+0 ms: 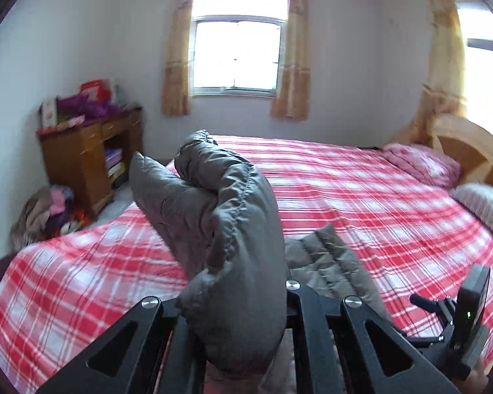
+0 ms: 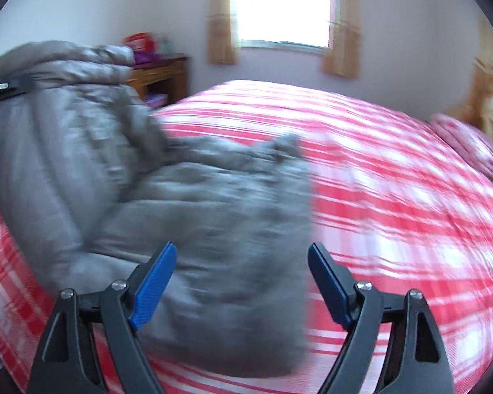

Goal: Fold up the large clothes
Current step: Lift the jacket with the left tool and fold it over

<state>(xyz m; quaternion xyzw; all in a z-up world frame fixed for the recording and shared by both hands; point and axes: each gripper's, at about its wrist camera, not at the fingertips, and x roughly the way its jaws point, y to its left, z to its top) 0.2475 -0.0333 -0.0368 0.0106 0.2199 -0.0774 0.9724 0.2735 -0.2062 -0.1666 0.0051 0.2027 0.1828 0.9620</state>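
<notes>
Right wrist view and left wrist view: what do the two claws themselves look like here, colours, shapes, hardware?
The right claw has matte black angular linkage arms with triangular cut-outs and round silver pivot screws; its fingers are flat blue textured pads. The left claw shows the same black arms, cut-outs and silver screws, its pads hidden by grey quilted fabric. A black box with a small green light is mounted on the right claw's body. No cables visible.

Bed [image 1: 361,197] with red-and-white plaid sheet; on it: grey quilted puffer jacket [image 2: 213,213] partly resting near the close edge, pink patterned pillow [image 1: 424,164] at the wooden headboard end.
</notes>
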